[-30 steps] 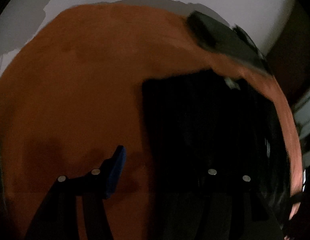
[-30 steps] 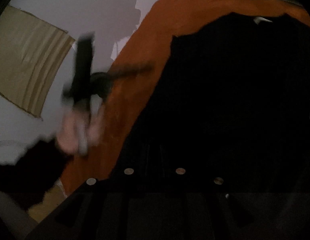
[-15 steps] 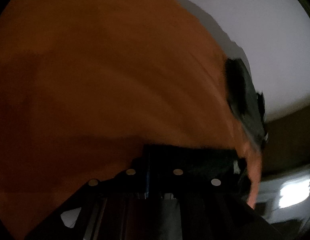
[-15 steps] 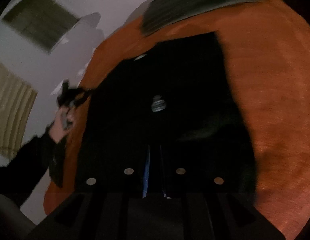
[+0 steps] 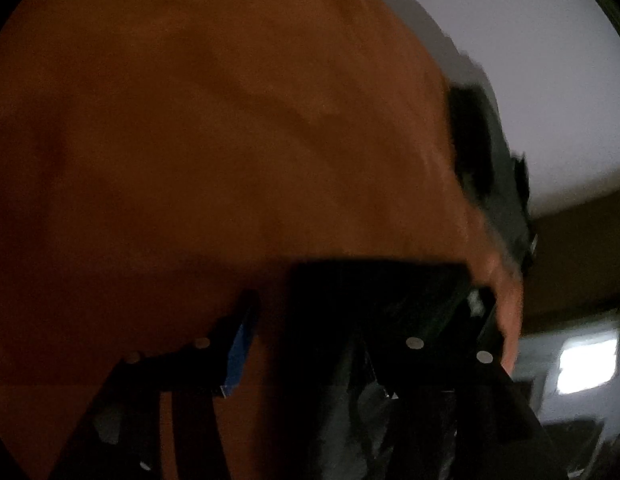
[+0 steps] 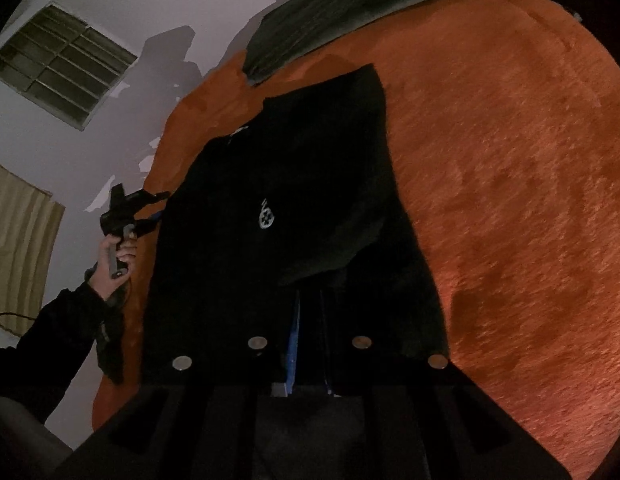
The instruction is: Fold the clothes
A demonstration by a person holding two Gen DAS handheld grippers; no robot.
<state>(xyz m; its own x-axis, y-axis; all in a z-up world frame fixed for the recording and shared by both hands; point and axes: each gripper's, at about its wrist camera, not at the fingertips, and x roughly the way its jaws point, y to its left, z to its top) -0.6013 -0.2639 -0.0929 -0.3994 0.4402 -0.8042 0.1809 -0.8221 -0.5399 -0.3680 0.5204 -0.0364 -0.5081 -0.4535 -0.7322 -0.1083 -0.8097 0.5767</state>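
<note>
A black shirt is laid on the orange blanket, part-folded — its hem is pinched by the narrowed right gripper, the left gripper is spread, empty — a matching grasp is judged next.

One black shirt spread on one orange blanket, one dark folded garment at the far edge, two grippers, left gripper, right gripper, one window vent far left
</note>
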